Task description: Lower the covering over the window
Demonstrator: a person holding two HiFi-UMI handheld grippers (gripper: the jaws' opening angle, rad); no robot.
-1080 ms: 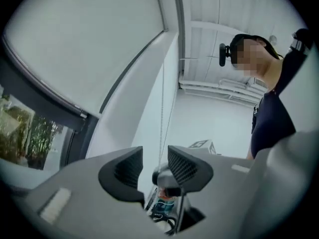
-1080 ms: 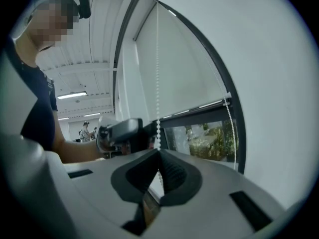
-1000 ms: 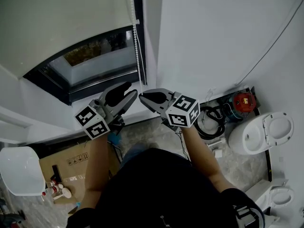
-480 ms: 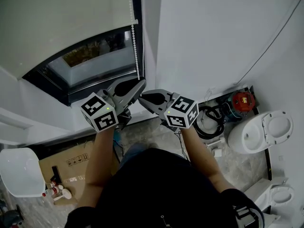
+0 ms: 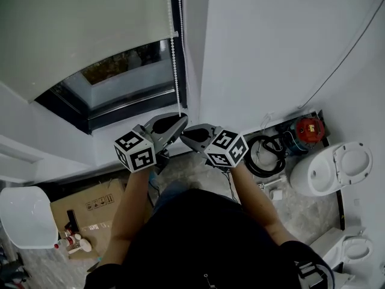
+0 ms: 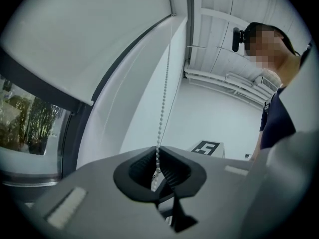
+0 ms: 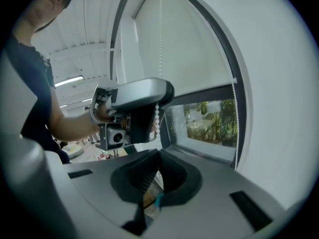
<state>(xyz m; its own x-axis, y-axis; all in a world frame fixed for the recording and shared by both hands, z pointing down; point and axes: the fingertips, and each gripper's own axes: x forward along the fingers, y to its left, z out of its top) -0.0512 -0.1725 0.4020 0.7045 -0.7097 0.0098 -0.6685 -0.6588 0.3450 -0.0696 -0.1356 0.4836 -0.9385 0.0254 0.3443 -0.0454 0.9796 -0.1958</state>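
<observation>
A white roller blind (image 5: 78, 29) covers the upper part of the window (image 5: 120, 77), and glass shows below it. Its white bead chain (image 5: 175, 71) hangs along the window's right edge. My left gripper (image 5: 180, 120) is shut on the chain; its jaws have just been closing, and in the left gripper view the beads (image 6: 162, 108) run down between the pads (image 6: 157, 152). Just below it my right gripper (image 5: 185, 131) is shut too. In the right gripper view the chain (image 7: 156, 116) drops from the left gripper to the right jaw tips (image 7: 158, 152).
A bare white wall (image 5: 271, 41) stands right of the window. On the floor are a toilet (image 5: 328, 167), a red device (image 5: 308, 127), a coiled black hose (image 5: 264, 152), a cardboard box (image 5: 90, 206) and a white basin (image 5: 24, 215).
The left gripper went from open beside the chain to shut on it. Both grippers moved down, and the blind's bottom edge sits a little lower.
</observation>
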